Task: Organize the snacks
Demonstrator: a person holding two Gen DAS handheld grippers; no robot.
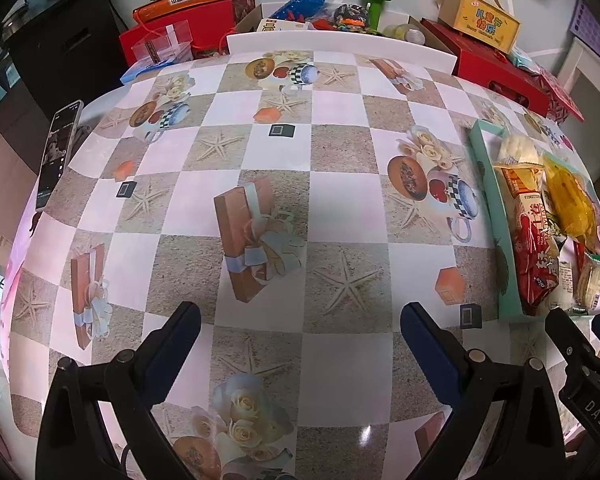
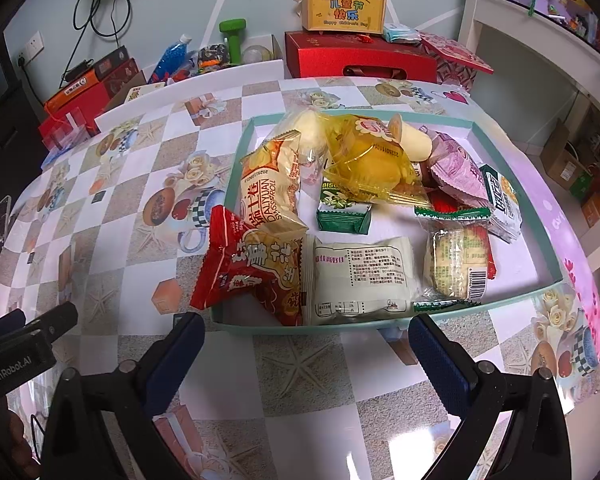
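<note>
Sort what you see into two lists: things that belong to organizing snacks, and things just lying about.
Job: tray; red packet; swiss roll; yellow packet; white packet; biscuits.
Lying about: phone; dumbbell; red box; yellow box.

Right claw (image 2: 306, 338) open, empty, before teal tray (image 2: 512, 152) full of snack packets (image 2: 364, 276).

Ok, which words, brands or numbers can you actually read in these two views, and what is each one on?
"DALIYUAN SWISS ROLL": orange roll packet in the teal tray.
"BISC", rest hidden: green biscuit packet.
"Happy Children's Day": yellow handled box.
"GenRobot.AI": left gripper body, seen from the right wrist.
"DAS": right gripper body, seen from the left wrist.
White packet: fine print too small to read.
</note>
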